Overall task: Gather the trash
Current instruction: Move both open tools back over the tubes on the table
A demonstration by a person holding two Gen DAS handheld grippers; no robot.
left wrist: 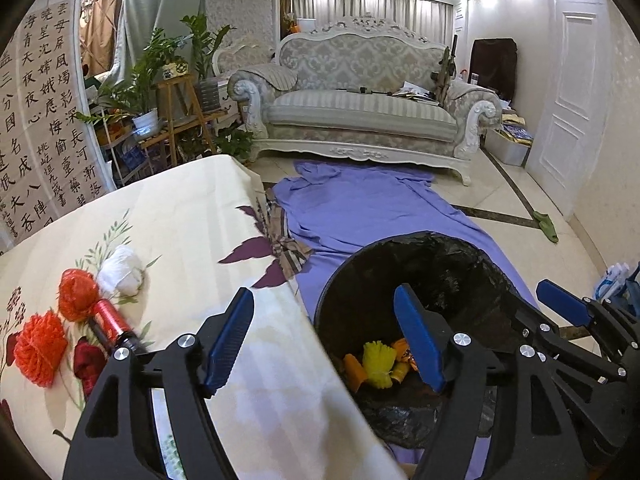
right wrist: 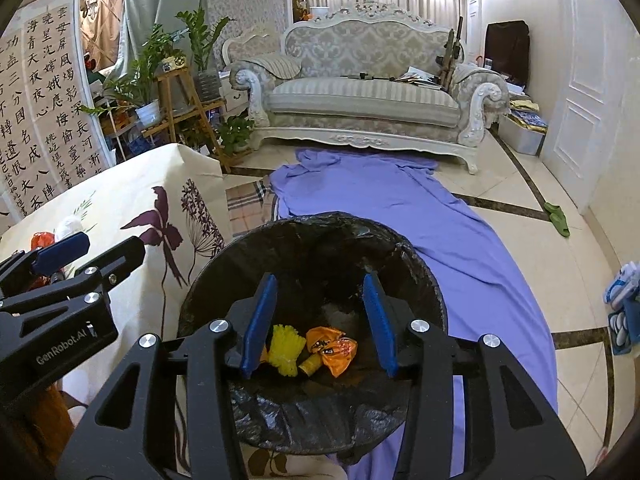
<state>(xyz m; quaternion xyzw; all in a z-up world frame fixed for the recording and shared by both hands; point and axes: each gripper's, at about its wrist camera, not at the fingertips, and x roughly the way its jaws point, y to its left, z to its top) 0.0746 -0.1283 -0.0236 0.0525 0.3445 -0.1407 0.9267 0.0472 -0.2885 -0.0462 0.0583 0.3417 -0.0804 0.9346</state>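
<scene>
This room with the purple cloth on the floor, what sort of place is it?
Most likely a home living room: an ornate white-framed patterned sofa stands at the back, green potted houseplants sit on wooden stands, and a calligraphy wall hanging covers the left wall.

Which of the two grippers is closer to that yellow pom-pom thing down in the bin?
The right. The right gripper hangs over the bin, open and empty, with the yellow pom-pom showing between its fingers. The left gripper straddles the table edge beside the bin.
</scene>
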